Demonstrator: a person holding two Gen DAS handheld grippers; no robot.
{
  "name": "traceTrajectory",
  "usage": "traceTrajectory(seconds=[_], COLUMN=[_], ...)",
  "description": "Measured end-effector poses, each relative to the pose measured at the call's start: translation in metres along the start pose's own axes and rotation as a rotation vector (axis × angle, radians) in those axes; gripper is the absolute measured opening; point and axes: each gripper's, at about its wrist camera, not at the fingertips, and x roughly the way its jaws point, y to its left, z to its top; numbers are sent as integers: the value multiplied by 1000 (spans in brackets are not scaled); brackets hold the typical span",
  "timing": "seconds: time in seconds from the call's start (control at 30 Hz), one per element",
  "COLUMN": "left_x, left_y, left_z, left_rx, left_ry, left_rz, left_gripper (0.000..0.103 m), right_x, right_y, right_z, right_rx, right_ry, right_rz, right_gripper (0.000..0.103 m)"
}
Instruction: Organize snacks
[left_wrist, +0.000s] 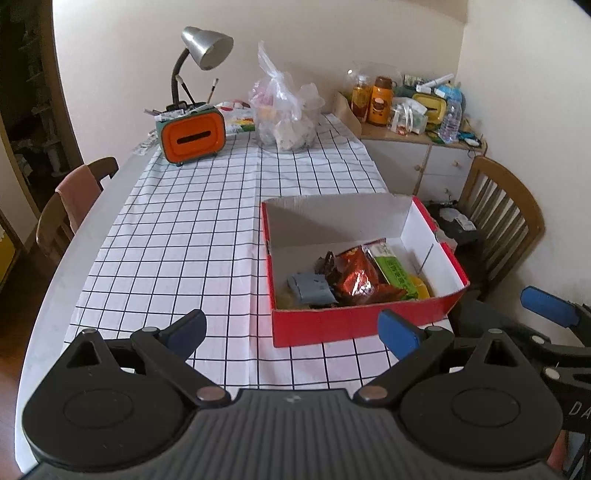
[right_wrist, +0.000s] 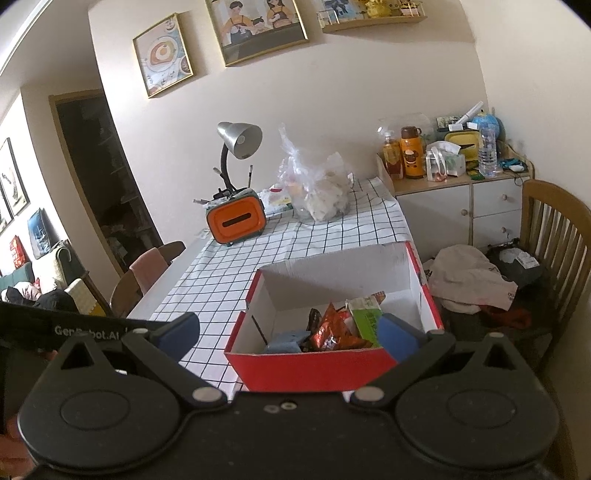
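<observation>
The left gripper hung over the checked cloth on the table, its jaws spread wide and holding nothing. The red box sat ahead of it and to its right. The snacks lay piled in the near end of that box; the far end was bare. The right gripper was right in front of the box, jaws spread and empty too. It looked nearer, so it would likely reach in first.
</observation>
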Motion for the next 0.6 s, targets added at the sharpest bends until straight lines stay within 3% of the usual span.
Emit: traceTrajectory(seconds=[0.6], left_x=[5], left_y=[-18], left_z=[-1], left_rx=[55], left_ry=[27], left_rz=[-44], left_gripper=[100], right_x=[-7], right_y=[-11], right_z=[-5], right_rx=[45], right_ry=[0], right_rz=[-47], right_gripper=[103])
